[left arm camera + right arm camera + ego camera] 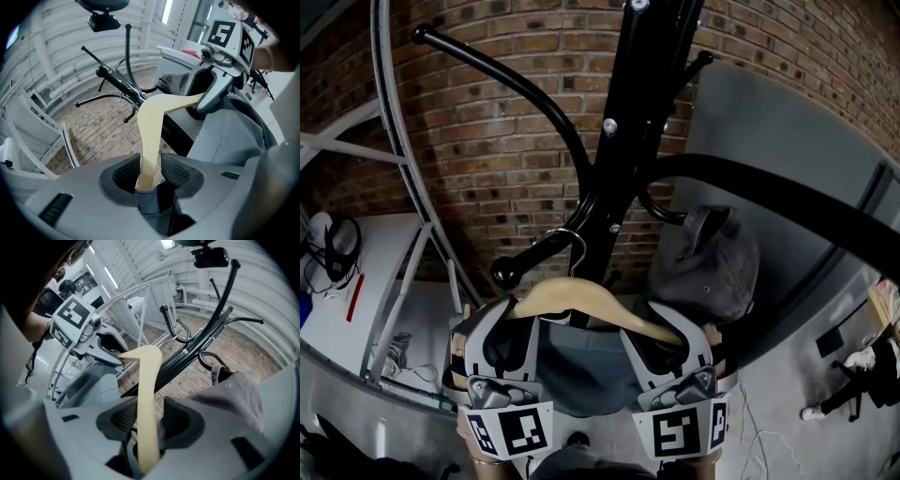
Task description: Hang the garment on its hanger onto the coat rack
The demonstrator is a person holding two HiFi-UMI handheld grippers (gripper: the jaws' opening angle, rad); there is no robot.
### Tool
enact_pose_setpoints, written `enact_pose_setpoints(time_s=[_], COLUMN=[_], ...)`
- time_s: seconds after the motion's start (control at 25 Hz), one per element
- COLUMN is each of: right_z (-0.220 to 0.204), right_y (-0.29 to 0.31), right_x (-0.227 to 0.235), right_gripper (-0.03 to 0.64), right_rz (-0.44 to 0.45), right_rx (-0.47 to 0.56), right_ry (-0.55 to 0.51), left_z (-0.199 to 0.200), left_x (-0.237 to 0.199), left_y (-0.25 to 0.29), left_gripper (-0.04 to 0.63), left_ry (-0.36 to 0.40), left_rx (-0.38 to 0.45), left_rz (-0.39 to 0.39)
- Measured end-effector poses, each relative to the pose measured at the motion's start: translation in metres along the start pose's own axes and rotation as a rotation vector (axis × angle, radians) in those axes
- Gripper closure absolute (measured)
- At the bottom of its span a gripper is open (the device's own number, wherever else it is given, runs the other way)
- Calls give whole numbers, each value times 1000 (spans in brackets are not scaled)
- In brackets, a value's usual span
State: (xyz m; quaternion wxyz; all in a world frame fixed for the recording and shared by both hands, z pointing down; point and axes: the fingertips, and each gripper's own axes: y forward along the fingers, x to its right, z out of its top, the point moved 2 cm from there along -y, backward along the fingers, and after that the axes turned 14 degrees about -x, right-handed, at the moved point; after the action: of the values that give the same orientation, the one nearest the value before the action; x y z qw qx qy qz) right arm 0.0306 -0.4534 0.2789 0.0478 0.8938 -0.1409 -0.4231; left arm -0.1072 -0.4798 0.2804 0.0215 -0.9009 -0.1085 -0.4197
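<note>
A pale wooden hanger (581, 298) carries a blue-grey garment (586, 367). Its wire hook (574, 247) sits over a low arm (534, 255) of the black coat rack (623, 141). My left gripper (502, 323) is at the hanger's left end and my right gripper (670, 328) is at its right end. In the left gripper view the hanger arm (151, 126) runs between the pads of the left gripper (151, 171) with a thin gap. In the right gripper view the hanger (147, 380) stands loose between the pads of the right gripper (149, 420), with cloth beside it.
A grey cap (712, 262) hangs on a rack hook to the right. A thick black rack arm (769, 187) crosses in front at the right. A white metal frame (403, 169) and a white table with cables (337, 272) stand to the left. Brick wall behind.
</note>
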Motion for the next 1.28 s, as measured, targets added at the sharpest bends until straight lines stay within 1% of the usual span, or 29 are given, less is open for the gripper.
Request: enact_pose_setpoints(time_s=[0.08, 0.16, 0.32, 0.44, 0.48, 0.56, 0.72, 0.8, 0.84, 0.92, 1.04, 1.12, 1.28], right_z=[4, 7, 7, 5, 4, 1, -3, -4, -5, -5, -5, -5, -6], right_y=[-8, -17, -35, -48, -53, -63, -80, -87, -91, -98, -110, -118, -130], right_x=[-2, -4, -6, -9, -9, -11, -14, -16, -17, -18, -19, -19, -25], right_gripper=[460, 460, 462, 464, 473, 514, 552, 559, 563, 568, 571, 572, 572], right_rz=[-2, -1, -8, 2, 4, 9, 27, 34, 37, 42, 48, 53, 70], right_rx=[44, 73, 87, 84, 83, 79, 68, 65, 63, 61, 63, 64, 74], right_ry=[7, 12, 6, 3, 4, 6, 1, -3, -7, -16, -19, -20, -24], left_z=[-1, 0, 4, 10, 12, 13, 17, 21, 23, 26, 29, 32, 33], left_x=[3, 6, 8, 8, 9, 13, 21, 23, 23, 23, 24, 24, 28], left_y=[-7, -15, -34, -50, -54, -64, -82, -92, -96, -105, -118, -127, -143], left_gripper=[449, 444, 442, 442, 442, 442, 443, 445, 459, 515, 546, 575, 591], left_ry=[5, 5, 13, 9, 10, 11, -8, -9, -8, -11, -27, -25, -33], left_rx=[-2, -3, -6, 7, 8, 2, -6, -10, -12, -16, -23, -27, -46], left_rz=[-10, -7, 14, 39, 44, 39, 19, 15, 18, 30, 39, 44, 42])
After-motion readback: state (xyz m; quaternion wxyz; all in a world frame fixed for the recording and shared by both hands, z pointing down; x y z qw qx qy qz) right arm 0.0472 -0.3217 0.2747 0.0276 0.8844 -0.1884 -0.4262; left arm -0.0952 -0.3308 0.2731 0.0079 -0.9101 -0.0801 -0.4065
